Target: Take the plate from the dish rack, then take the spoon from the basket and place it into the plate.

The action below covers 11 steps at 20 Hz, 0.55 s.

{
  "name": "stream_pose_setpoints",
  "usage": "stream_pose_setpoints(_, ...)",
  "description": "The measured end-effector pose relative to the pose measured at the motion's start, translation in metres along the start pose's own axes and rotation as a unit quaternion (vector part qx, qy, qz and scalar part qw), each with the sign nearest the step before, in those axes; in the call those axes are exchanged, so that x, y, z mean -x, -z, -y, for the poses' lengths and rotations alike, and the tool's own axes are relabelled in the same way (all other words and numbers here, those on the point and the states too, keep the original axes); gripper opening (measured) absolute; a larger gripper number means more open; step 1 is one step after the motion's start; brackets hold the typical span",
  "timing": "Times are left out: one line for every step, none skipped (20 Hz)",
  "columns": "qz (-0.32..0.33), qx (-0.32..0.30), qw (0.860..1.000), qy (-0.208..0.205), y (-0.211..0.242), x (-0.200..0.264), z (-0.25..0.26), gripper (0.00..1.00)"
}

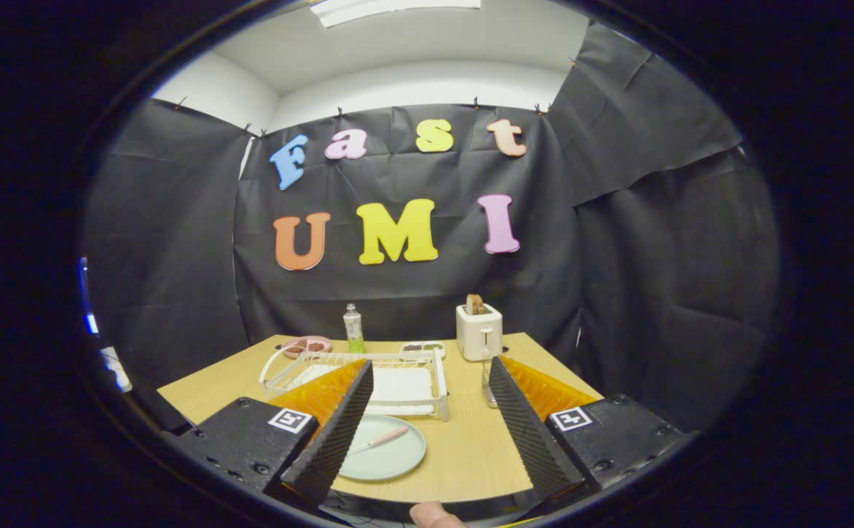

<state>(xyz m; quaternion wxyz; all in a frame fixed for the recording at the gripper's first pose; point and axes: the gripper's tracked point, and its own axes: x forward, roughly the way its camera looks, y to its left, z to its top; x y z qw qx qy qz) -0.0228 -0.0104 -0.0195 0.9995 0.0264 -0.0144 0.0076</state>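
Hovering above the table (470, 447), the tool (427, 433) is spread wide and empty. The spoon (380, 438) lies in the plate (390, 458) just ahead of its fingers, so the task looks done. Beyond stand the dish rack (397, 381), a toaster (479, 331) and a bottle (353, 329), well clear.

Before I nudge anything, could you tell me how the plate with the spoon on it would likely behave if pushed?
The plate lies flat on the smooth table, so it would probably slide, not tip. The spoon rests loose on it and may shift or rattle. The gripper is open, holding nothing.
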Motion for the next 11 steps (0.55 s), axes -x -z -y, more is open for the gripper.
stream_pose_setpoints(0.002, -0.001, 1.000, -0.003, -0.0007, 0.0030, -0.0019, 1.00)
stream_pose_setpoints(0.004, -0.002, 1.000, -0.007, -0.0023, 0.0047, -0.0047, 1.00)
stream_pose_setpoints(0.006, -0.003, 1.000, -0.008, -0.0047, 0.0048, -0.0060, 1.00)
stream_pose_setpoints(0.005, -0.003, 1.000, -0.008, -0.0054, 0.0046, -0.0061, 1.00)
stream_pose_setpoints(0.004, 0.002, 1.000, -0.011, -0.0048, 0.0045, -0.0078, 1.00)
stream_pose_setpoints(0.006, 0.004, 1.000, -0.013, -0.0052, 0.0062, -0.0094, 1.00)
stream_pose_setpoints(0.008, 0.004, 1.000, -0.014, -0.0064, 0.0062, -0.0096, 1.00)
stream_pose_setpoints(0.011, 0.002, 1.000, -0.015, -0.0068, 0.0063, -0.0098, 1.00)
stream_pose_setpoints(0.010, -0.005, 1.000, -0.012, -0.0044, 0.0048, -0.0079, 1.00)
stream_pose_setpoints(0.006, -0.011, 1.000, -0.011, -0.0019, 0.0048, -0.0063, 1.00)
stream_pose_setpoints(0.002, -0.016, 1.000, -0.011, -0.0004, 0.0042, -0.0056, 1.00)
